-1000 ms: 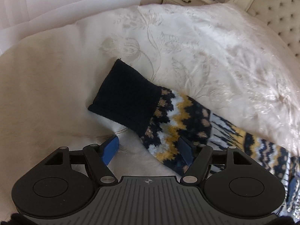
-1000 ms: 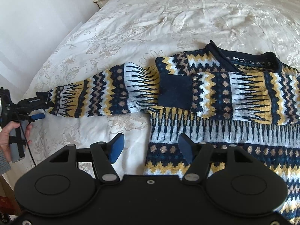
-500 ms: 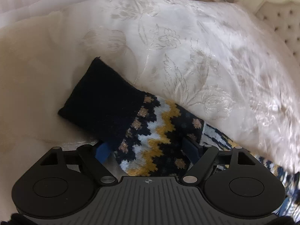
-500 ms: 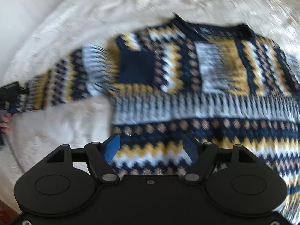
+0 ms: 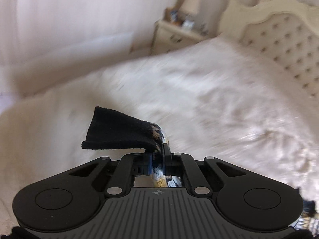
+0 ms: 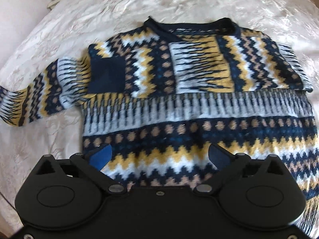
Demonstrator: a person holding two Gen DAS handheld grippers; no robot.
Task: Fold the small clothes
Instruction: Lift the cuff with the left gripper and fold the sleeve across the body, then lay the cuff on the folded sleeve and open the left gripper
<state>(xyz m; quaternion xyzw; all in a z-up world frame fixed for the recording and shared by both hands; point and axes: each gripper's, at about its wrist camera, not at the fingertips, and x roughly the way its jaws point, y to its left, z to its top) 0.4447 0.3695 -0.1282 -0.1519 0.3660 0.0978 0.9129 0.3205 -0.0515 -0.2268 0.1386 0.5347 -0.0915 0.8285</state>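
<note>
Bedspread (image 6: 199,6) | left gripper (image 5: 156,160) fingers clenched on sweater (image 6: 199,99) cuff (image 5: 119,133) | right gripper (image 6: 159,156) fingers spread

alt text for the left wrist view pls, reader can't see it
The left gripper is shut on the sweater sleeve, whose navy cuff sticks out to the left. Behind, blurred, are a white bedspread, a tufted headboard and a nightstand.

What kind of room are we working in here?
Most likely a bedroom: a cream button-tufted headboard, a cream bedside cabinet holding small items, and an ivory floral-embroidered bedspread under the navy, yellow and white patterned knit sweater.
</note>
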